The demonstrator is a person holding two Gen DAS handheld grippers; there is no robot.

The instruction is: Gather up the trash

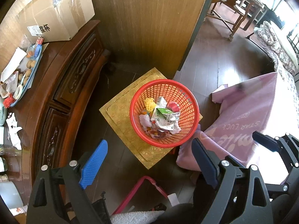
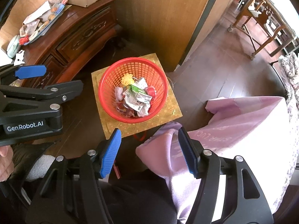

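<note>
Both grippers, left (image 1: 149, 160) and right (image 2: 149, 151), hang spread and empty above the red basket (image 1: 188, 130) of trash.

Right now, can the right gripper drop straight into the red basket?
Probably yes. The right gripper hangs above and just short of the basket, jaws open and empty, with nothing between them and its open top. The pink cloth lies off to the side, clear of the path.

One red basket (image 1: 162, 85) sits on one gold mat (image 1: 119, 112), with one cardboard box (image 1: 61, 18) far left. Two grippers show, left (image 1: 149, 160) and right (image 2: 149, 151). One pink blanket (image 1: 246, 115) lies right.
</note>
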